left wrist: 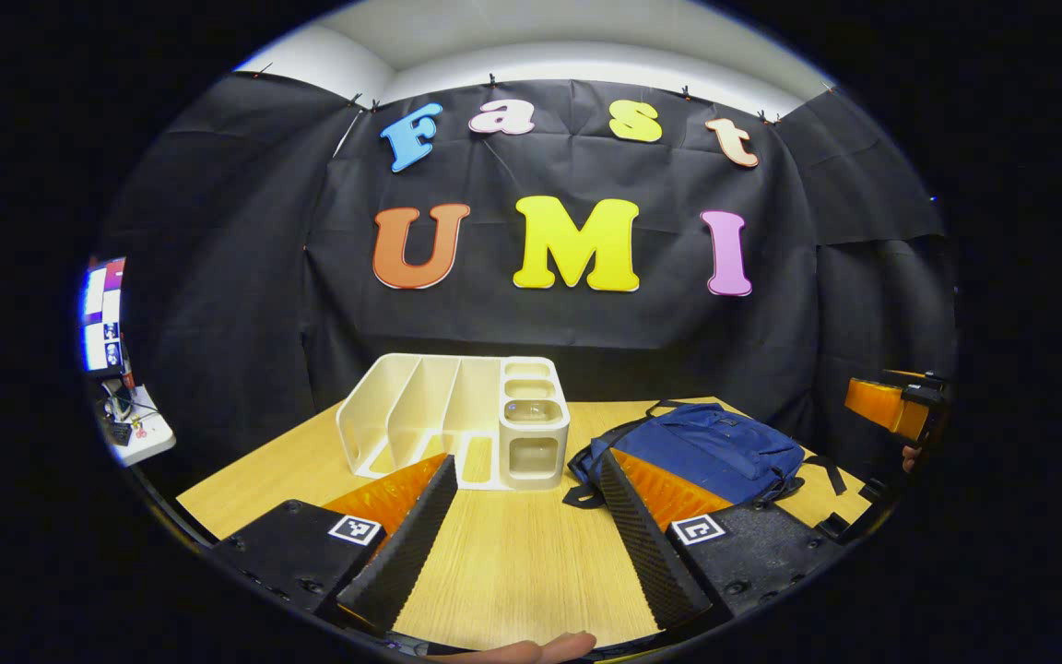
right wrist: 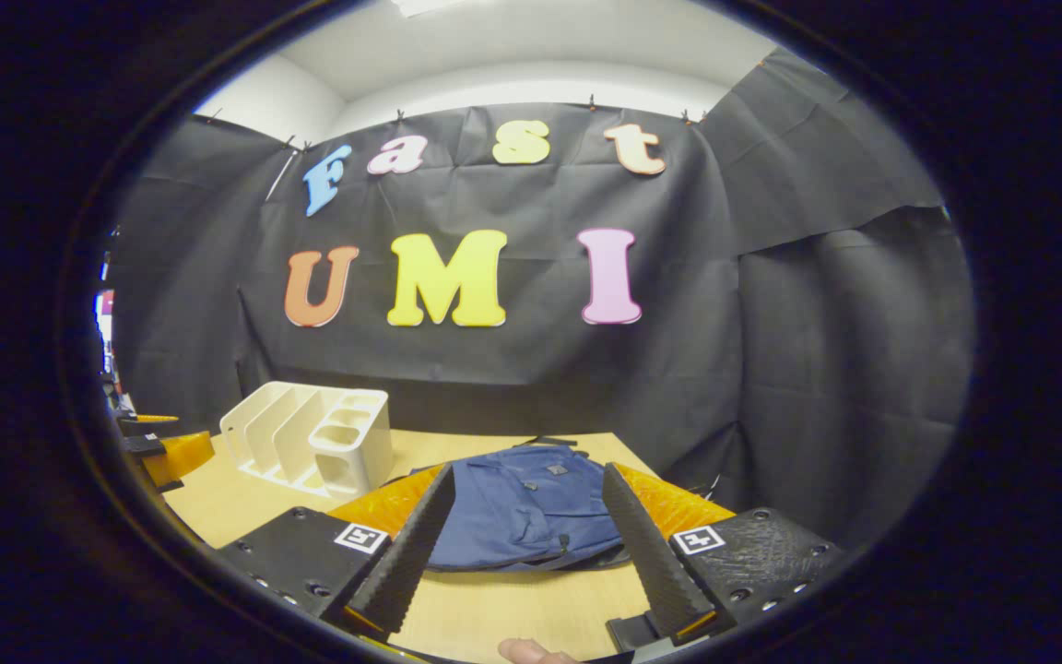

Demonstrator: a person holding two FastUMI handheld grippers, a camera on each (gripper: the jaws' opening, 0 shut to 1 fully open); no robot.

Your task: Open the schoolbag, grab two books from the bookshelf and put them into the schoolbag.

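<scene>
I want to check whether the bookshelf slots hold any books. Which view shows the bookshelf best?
The left gripper view: the white bookshelf sits near the middle, facing the camera, so its upright dividers and slots are open to sight, and no books show in them. The right gripper view has the bookshelf smaller, off to the left and angled.

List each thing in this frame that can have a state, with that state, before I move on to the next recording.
schoolbag: lying flat on the table, appears closed.
bookshelf: upright on the table, slots look empty, no books visible in them.
left gripper: open, holding nothing, above the table.
right gripper: open, holding nothing, pointed at the schoolbag.
</scene>
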